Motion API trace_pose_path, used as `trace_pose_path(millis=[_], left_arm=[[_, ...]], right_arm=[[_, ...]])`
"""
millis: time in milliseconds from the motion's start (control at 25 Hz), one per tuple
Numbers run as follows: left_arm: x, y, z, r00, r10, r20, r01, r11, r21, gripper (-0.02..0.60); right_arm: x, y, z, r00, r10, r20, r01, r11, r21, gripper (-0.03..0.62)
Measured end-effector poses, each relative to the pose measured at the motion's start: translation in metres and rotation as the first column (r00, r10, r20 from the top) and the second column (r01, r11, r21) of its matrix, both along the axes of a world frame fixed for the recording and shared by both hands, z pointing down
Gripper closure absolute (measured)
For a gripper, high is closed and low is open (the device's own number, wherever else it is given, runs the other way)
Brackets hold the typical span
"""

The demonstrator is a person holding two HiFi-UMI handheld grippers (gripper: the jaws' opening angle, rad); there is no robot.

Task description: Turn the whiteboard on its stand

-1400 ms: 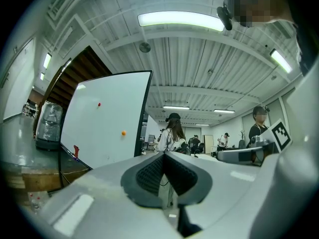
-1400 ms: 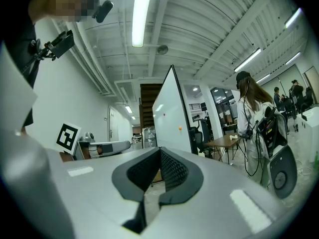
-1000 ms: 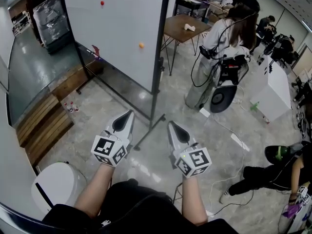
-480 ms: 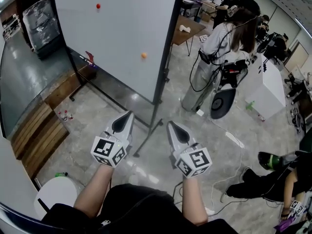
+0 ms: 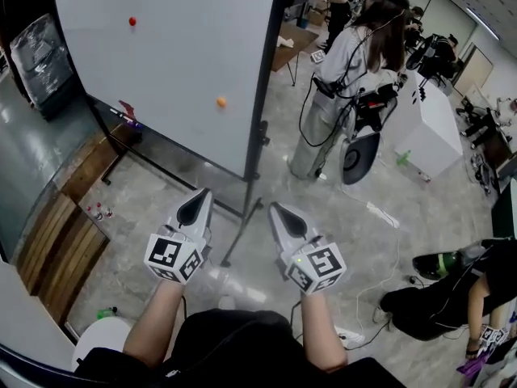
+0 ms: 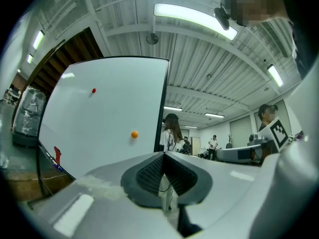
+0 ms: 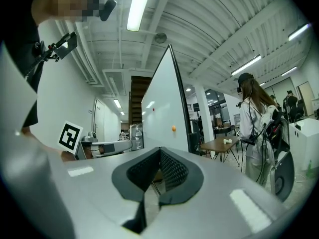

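Observation:
A tall whiteboard (image 5: 182,51) in a black frame stands upright on its stand ahead of me, with a red magnet (image 5: 132,21) and an orange magnet (image 5: 220,102) stuck to it. Its black right post (image 5: 260,111) runs down to a foot on the floor. The board (image 6: 104,113) fills the left of the left gripper view and shows edge-on (image 7: 162,111) in the right gripper view. My left gripper (image 5: 199,200) and right gripper (image 5: 277,212) hang side by side short of the stand, both shut and empty, touching nothing.
A person (image 5: 347,63) with gear stands right of the board beside a white cabinet (image 5: 428,128). Another person (image 5: 452,285) crouches at the right edge. A wooden table (image 5: 292,43) sits behind the board. A wooden pallet (image 5: 60,241) and bottles (image 5: 97,211) lie at left. Cables (image 5: 380,241) trail on the floor.
The view has closed in on the whiteboard, which now looms larger and nearer. Both grippers keep their pose, shut, side by side.

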State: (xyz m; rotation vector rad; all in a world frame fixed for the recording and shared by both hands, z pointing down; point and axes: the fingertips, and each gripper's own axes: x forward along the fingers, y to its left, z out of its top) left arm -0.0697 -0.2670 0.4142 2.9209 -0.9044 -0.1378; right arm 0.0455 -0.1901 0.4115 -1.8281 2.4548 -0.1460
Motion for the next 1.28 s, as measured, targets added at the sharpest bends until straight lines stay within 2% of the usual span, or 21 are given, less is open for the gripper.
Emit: trace_pose_path(millis=[520,1160,1280], left_arm=[[0.029,-0.018,0.002,0.998,0.067,0.006,-0.067,0.998,0.002,0.580],[0.059,-0.023,-0.009,0.999,-0.040,0.028,0.040,0.999,0.019,0.580],[0.061,-0.027,-0.011,0.997,-0.064,0.041,0.063,0.998,0.023,0.580]], right_arm=[[0.027,-0.018,-0.011,0.999,0.039,-0.013,-0.038,0.999,0.035,0.585],[0.062,-0.075,-0.023,0.992,-0.097,-0.078,0.104,0.991,0.088,0.583],[0.068,-0.092,-0.020,0.990,-0.123,-0.069,0.128,0.989,0.080,0.545]])
